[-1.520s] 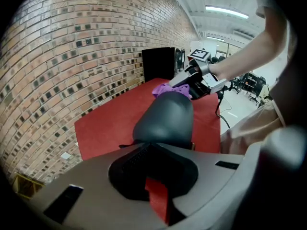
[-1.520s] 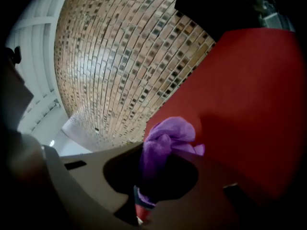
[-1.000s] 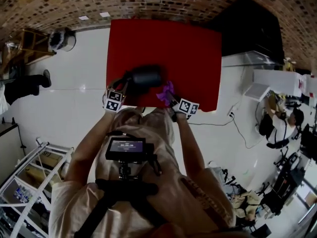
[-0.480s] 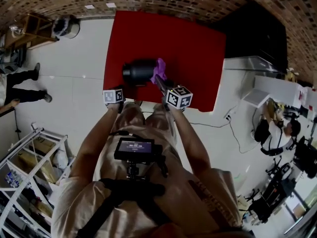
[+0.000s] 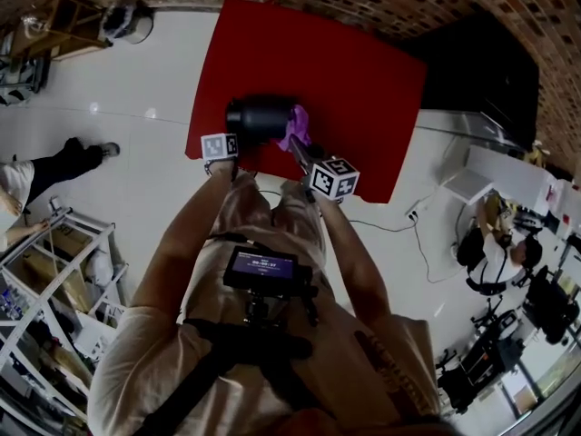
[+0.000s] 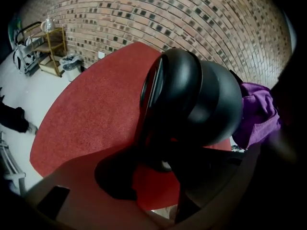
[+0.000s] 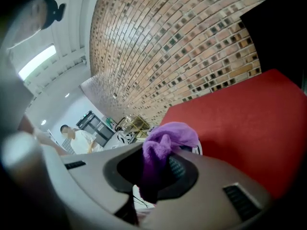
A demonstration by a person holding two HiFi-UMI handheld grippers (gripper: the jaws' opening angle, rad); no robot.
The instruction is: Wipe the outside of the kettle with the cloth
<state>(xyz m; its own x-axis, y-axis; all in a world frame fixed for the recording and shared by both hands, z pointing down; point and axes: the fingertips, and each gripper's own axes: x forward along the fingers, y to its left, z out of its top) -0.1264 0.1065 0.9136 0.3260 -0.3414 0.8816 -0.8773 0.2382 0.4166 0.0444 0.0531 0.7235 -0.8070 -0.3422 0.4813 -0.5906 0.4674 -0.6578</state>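
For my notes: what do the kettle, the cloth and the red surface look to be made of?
Kettle: smooth, dark, semi-gloss shell, likely plastic or coated metal; soft highlights follow its curves.
Cloth: purple, fuzzy pile bunched in soft folds, probably microfibre or terry.
Red surface: matte, finely grainy, no shine; looks like carpet or felt.

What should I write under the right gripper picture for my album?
Right gripper pinching a purple cloth, red mat and brick wall behind.

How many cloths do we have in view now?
1. The purple cloth is clamped in the right tool, beside the kettle on the red mat. No other shows.
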